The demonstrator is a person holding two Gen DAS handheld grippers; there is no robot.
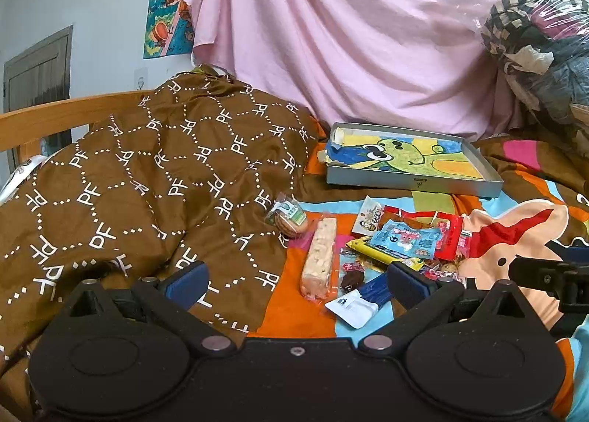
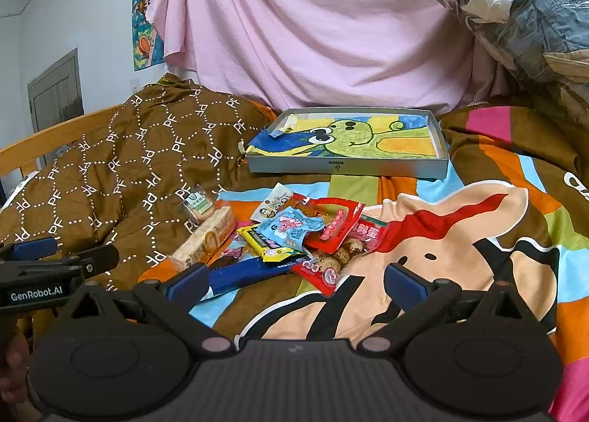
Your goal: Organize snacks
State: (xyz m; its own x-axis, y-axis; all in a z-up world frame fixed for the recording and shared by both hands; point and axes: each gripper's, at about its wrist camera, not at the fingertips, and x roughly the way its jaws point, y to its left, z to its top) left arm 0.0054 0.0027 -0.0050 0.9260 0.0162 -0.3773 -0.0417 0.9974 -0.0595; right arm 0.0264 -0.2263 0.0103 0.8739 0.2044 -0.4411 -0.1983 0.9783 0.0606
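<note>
Both grippers, left [image 1: 294, 276] and right [image 2: 294, 280], are hovering wide open and empty over the bed while the snacks [image 2: 294, 234] are lying piled mid-bed before the tray [image 2: 348, 168], with the long bar [image 1: 320, 256] pointing away, nearest the left fingers [image 1: 186, 280].

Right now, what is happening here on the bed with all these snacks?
A person holds a gripper in each hand over a bed. Both the left gripper and the right gripper are open and hold nothing. A pile of snack packets lies loose on the colourful bedsheet, with a long bar of rice cakes beside it. Behind the pile sits a shallow grey box with a drawing inside; no snacks are in it. Sorting has not yet visibly begun.
</note>
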